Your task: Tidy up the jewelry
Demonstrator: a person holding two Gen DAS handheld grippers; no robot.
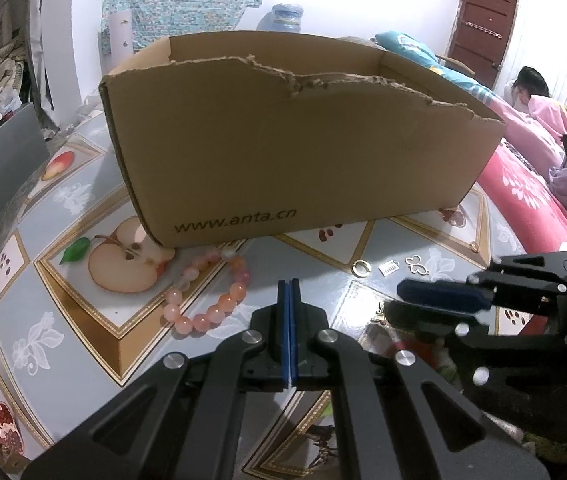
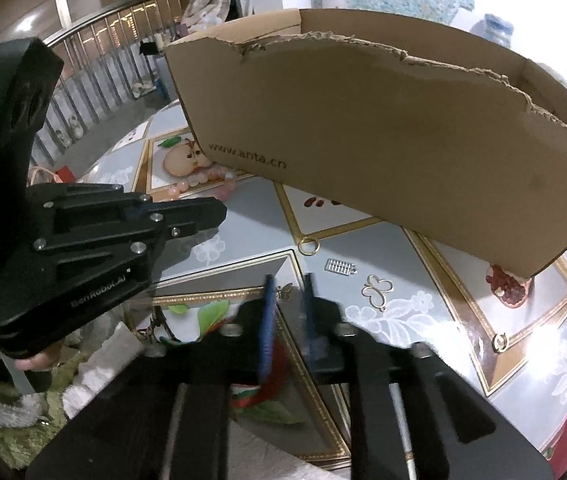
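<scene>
Task looks barely started. All visible jewelry sits on the table point(image 1: 83, 308), none seen in the cardboard box point(image 1: 283, 152); box interior mostly hidden, so contents unknown.

Left gripper point(image 1: 289, 286): clenched, blue pads pressed together, nothing between them, hovering just beside the pink bead bracelet point(image 1: 211, 292), which lies against the box's front wall.

Right gripper point(image 2: 287, 284): jaws partly apart, a small gold bee-like charm point(image 2: 284, 291) between the tips; blurred, contact can't be confirmed, reads as not gripped yet.

Left to place: bracelet, gold ring point(image 2: 309, 246), silver abacus charm point(image 2: 340, 267), butterfly outline charm point(image 2: 377, 290), second small ring point(image 2: 499, 342) farther right.
</scene>
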